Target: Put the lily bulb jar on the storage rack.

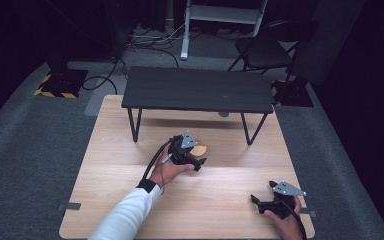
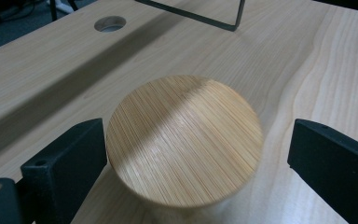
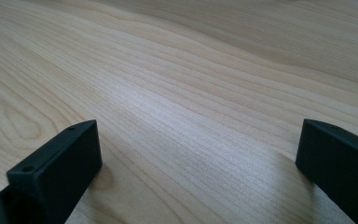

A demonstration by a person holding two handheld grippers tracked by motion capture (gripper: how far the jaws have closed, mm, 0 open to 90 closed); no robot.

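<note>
Bamboo disc (image 2: 184, 140), round with fine straight grain, lies mid-desk (image 1: 130, 200) between the wide-open left claw (image 2: 196, 154); right claw (image 3: 198, 158) gapes empty near the desk's right front corner.

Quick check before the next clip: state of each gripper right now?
Left gripper: open, jaws either side of the round bamboo disc, not closed on it.
Right gripper: open, holding nothing, above the bare wooden table.
</note>
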